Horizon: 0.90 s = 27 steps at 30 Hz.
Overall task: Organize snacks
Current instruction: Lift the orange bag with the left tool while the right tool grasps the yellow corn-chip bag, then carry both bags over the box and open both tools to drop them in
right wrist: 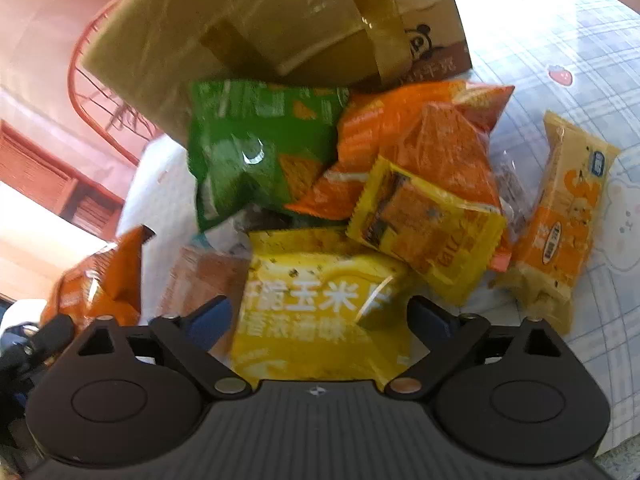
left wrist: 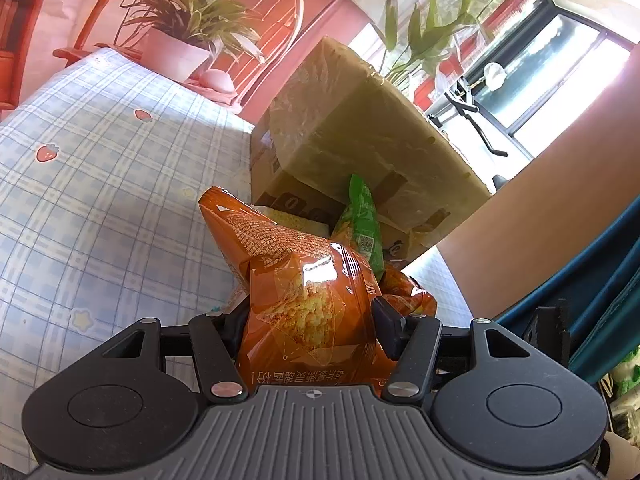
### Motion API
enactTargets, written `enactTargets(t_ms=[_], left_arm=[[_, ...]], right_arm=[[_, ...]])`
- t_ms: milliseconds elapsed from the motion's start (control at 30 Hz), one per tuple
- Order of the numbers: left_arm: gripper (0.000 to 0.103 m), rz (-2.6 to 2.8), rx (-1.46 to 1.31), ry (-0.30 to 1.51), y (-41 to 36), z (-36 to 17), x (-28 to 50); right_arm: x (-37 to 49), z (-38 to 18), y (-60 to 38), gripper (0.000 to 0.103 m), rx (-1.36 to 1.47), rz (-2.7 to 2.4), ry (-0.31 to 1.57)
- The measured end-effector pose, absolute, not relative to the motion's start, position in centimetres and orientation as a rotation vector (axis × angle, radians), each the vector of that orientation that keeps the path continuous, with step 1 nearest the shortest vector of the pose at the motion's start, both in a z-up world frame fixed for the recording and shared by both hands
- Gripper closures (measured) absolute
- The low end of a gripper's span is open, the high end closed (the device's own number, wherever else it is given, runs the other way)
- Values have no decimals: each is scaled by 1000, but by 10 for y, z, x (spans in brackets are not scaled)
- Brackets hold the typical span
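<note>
One orange snack bag (left wrist: 304,300) is clamped between the fingers of the left gripper (left wrist: 310,316), lifted above the checked tablecloth (left wrist: 100,200). Ahead of it a cardboard box (left wrist: 360,136) with a raised flap is seen, and one green bag (left wrist: 360,220) leans against the box. The right gripper (right wrist: 320,316) is spread apart around one yellow corn-chip bag (right wrist: 320,312); contact with the fingers cannot be confirmed, as the view is blurred. In the right wrist view, beside the box (right wrist: 256,20), a heap is counted: one green bag (right wrist: 256,148), apparently two orange bags (right wrist: 420,140), one small yellow packet (right wrist: 428,224) and one cracker packet (right wrist: 560,216). Open cloth remains at the left of the box.
</note>
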<state>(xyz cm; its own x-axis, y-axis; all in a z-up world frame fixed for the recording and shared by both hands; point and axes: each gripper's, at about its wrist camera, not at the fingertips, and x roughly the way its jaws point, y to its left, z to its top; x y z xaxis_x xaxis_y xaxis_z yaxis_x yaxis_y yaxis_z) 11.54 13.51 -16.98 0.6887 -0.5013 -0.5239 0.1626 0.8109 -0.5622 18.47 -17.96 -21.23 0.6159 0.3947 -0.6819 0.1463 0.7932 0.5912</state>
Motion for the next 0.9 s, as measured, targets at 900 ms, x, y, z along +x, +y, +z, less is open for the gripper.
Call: enactTargets(t_ms=[900], left_arm=[[41, -357, -499, 655, 131, -149, 112]], right_arm=[[151, -166, -157, 29, 451, 429, 700]])
